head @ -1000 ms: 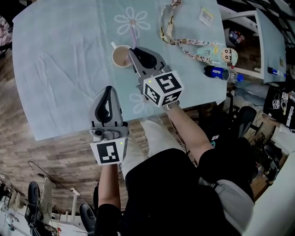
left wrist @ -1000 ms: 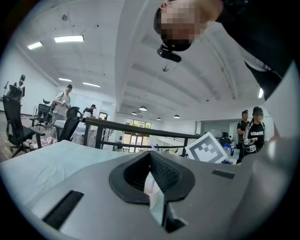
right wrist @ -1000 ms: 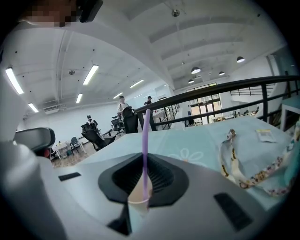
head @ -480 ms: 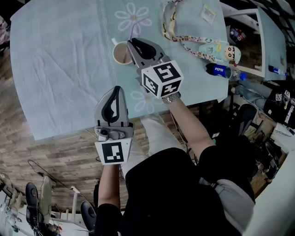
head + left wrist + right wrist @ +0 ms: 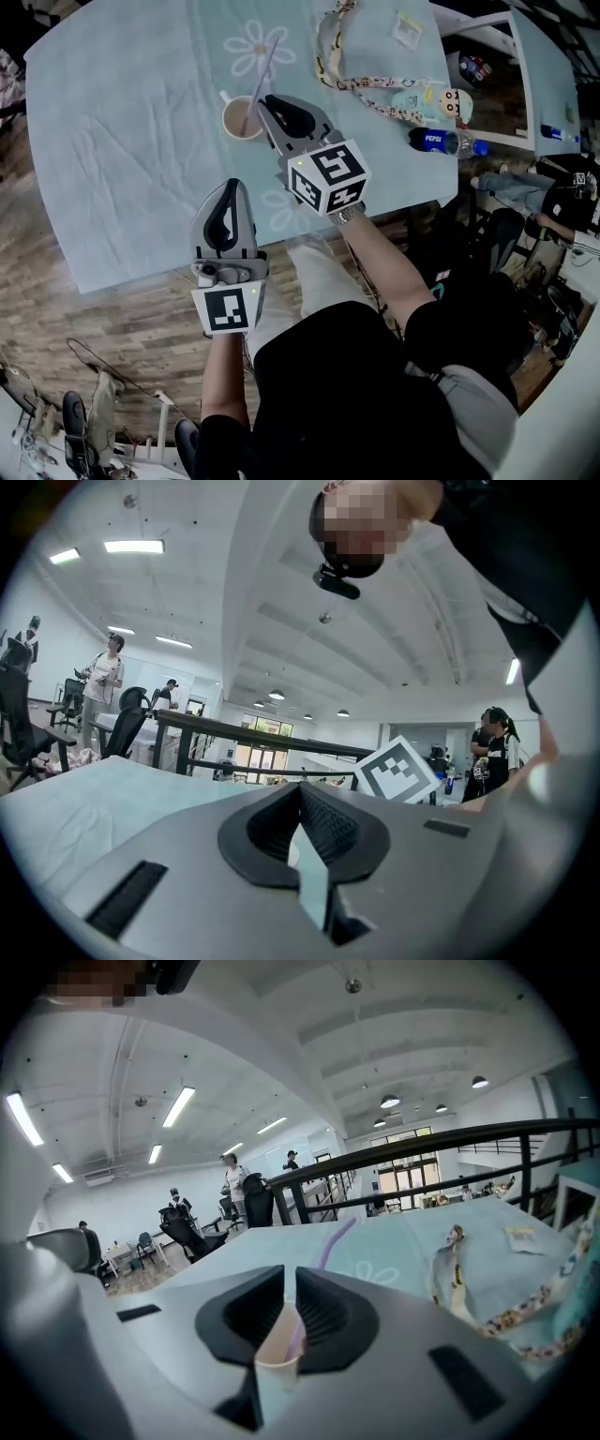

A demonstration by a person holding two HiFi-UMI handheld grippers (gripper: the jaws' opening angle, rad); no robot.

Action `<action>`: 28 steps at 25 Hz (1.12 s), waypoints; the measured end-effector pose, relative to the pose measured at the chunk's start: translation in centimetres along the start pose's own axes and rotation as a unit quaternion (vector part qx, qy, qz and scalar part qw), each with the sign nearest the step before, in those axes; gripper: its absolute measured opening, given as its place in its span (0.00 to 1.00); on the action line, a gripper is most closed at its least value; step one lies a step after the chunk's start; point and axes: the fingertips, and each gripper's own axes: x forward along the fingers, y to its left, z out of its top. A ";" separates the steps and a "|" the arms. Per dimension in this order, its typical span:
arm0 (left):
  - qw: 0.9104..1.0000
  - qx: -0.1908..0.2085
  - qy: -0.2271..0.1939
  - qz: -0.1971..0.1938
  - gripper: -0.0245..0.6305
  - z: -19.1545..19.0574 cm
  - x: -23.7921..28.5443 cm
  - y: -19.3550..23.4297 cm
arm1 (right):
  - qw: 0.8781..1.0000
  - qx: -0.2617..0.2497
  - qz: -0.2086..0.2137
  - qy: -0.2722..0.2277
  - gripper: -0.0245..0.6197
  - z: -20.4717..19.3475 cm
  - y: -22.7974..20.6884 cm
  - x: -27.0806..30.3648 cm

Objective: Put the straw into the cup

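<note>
A paper cup (image 5: 236, 120) stands on the light blue tablecloth (image 5: 122, 141). A purple straw (image 5: 262, 70) sits in it and leans away toward the far right. My right gripper (image 5: 265, 98) is just right of the cup rim, its jaws a narrow gap apart and holding nothing. In the right gripper view the cup (image 5: 278, 1349) and the straw (image 5: 333, 1241) show through and above that gap, beyond the right gripper (image 5: 290, 1274). My left gripper (image 5: 228, 183) hovers at the table's near edge, shut and empty. In its own view the left gripper (image 5: 300, 787) has its jaws together.
A patterned lanyard (image 5: 361, 82), a small figure toy (image 5: 450, 101) and a Pepsi bottle (image 5: 441, 141) lie on the table's right side. A small packet (image 5: 408, 28) lies at the far right. Chairs and clutter stand beyond the right edge.
The straw was at my right gripper's tips, upright over the cup; now it rests in the cup, leaning free. The right gripper stays close beside the cup. The left gripper has barely moved.
</note>
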 end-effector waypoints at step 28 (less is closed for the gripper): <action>0.993 0.021 -0.084 -0.086 0.06 12.9 -6.6 -1.5 | 0.990 -0.015 0.000 -0.142 0.05 12.8 14.6 -16.4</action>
